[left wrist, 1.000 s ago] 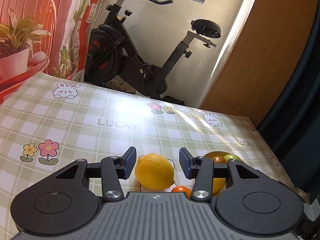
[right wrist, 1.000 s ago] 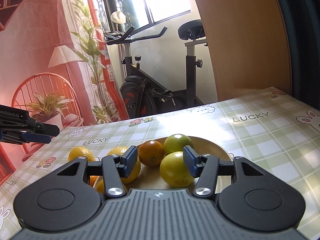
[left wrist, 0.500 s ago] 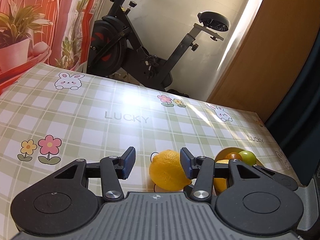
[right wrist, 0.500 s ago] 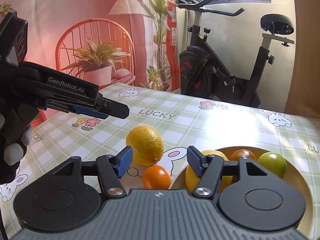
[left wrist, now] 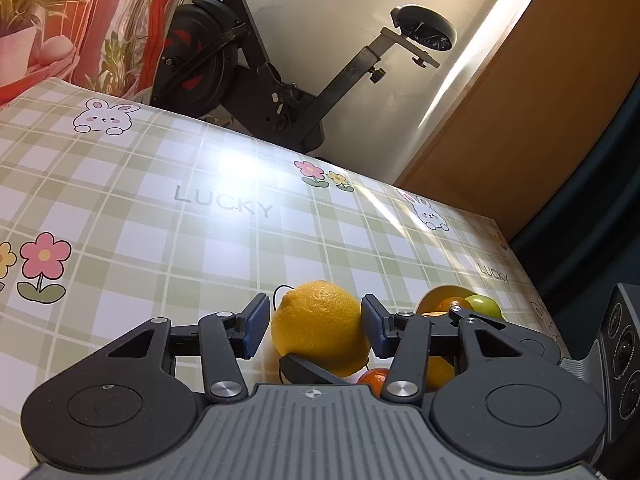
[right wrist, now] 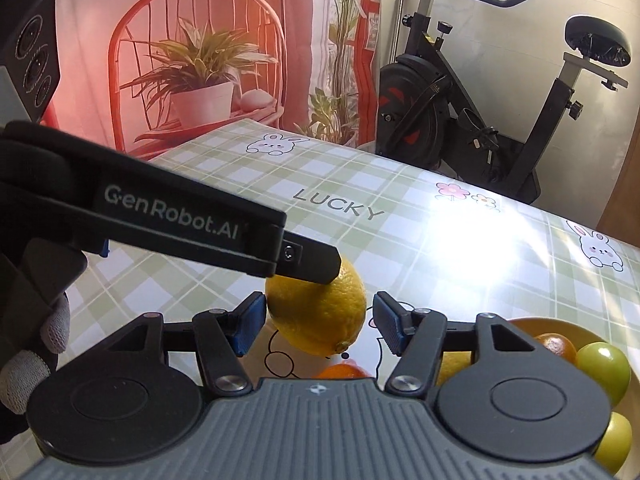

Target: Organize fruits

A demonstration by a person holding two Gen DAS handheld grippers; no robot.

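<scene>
A yellow lemon (left wrist: 320, 326) lies on the checked tablecloth (left wrist: 160, 208). My left gripper (left wrist: 314, 330) is open with its jaws on either side of the lemon. My right gripper (right wrist: 318, 326) is open too, with the same lemon (right wrist: 320, 312) between its fingers. The left gripper's finger (right wrist: 308, 260) reaches in from the left and rests over the lemon's top. A small orange (right wrist: 340, 372) lies just in front of the lemon. A wooden bowl (right wrist: 532, 326) at the right holds an orange (right wrist: 556, 346), a green fruit (right wrist: 604, 362) and yellow fruit.
An exercise bike (left wrist: 256, 64) stands behind the table's far edge. A red backdrop with a potted plant (right wrist: 200, 76) is at the far left. A wooden panel (left wrist: 520, 112) stands to the right. The table edge runs close to the bowl on the right.
Both grippers have closed in on the lemon. The left gripper centred it between its jaws. The right gripper swung left from the bowl until the lemon sat between its fingers.
</scene>
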